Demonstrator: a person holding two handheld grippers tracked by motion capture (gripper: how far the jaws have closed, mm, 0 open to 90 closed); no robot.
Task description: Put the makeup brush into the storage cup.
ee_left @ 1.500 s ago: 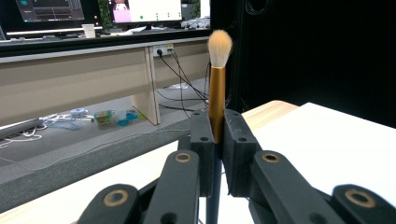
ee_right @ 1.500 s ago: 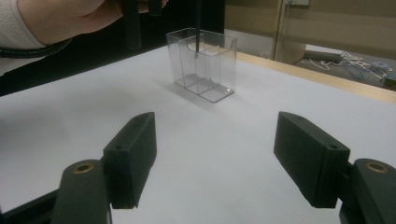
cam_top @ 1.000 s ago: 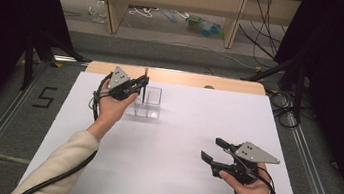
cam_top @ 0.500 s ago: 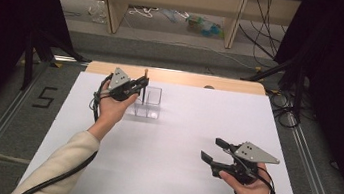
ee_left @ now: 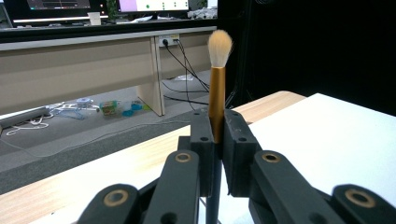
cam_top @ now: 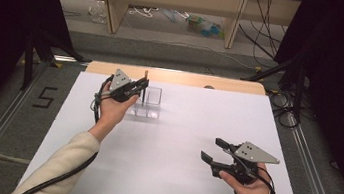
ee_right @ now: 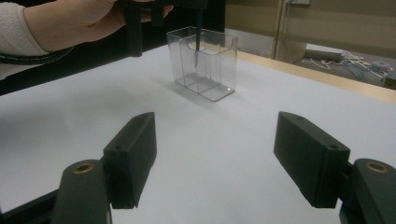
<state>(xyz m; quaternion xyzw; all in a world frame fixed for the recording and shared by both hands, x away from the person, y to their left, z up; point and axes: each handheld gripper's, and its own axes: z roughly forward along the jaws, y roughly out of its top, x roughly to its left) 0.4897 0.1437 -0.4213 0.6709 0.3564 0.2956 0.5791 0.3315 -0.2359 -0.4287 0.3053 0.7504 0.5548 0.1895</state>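
My left gripper is shut on a makeup brush with a gold ferrule, pale bristles pointing up and a dark handle pointing down. It holds the brush upright over a clear plastic organizer box at the far left of the white table. In the right gripper view the dark handle reaches down into the clear box. My right gripper is open near the front right of the table, with nothing between its jaws.
A white sheet covers the table; a wooden edge runs along its far side. Beyond it are a grey floor, wooden furniture legs and cables. Dark curtains stand at both sides.
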